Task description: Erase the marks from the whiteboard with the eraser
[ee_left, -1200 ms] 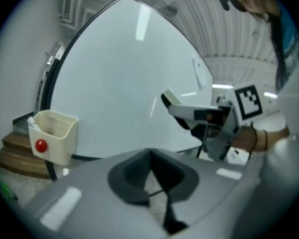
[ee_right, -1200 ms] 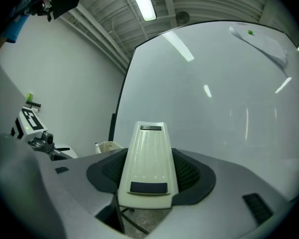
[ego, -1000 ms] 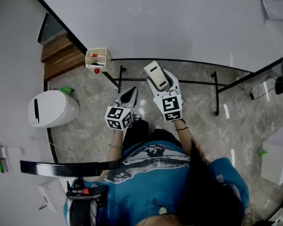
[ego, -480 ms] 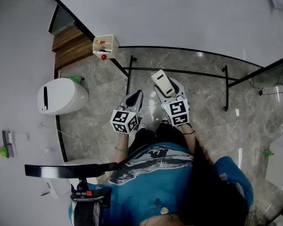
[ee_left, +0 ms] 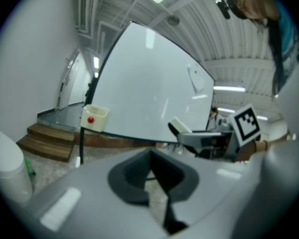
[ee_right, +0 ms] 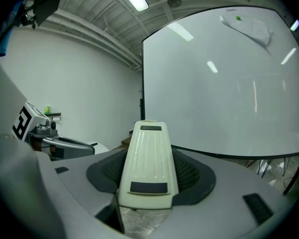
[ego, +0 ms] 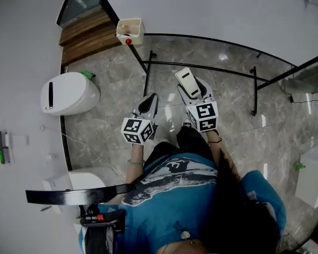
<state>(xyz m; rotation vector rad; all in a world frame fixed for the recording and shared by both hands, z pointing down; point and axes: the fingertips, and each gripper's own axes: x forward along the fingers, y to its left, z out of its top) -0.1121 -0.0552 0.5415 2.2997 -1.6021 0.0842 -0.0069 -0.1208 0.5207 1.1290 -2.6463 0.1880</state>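
The whiteboard (ego: 217,9) fills the top of the head view, standing on a black frame; I see no distinct marks on it, only light reflections. My right gripper (ego: 194,93) is shut on the cream eraser (ego: 186,81), which sticks forward out of the jaws toward the board, well short of it. The right gripper view shows the eraser (ee_right: 148,163) clamped between the dark pads, with the whiteboard (ee_right: 224,88) ahead. To its left my left gripper (ego: 148,105) is shut and empty; its pads meet in the left gripper view (ee_left: 152,180).
A cream marker tray (ego: 129,30) hangs at the board's lower left corner. A sheet of paper (ee_right: 249,28) is pinned high on the board. The stand's black legs (ego: 201,65) cross the marble floor. A white rounded machine (ego: 69,93) and wooden steps (ego: 90,30) lie left.
The board's lower edge and tray sit higher and further right in the head view. Both grippers stay low in front of the person, the right one still holding the eraser.
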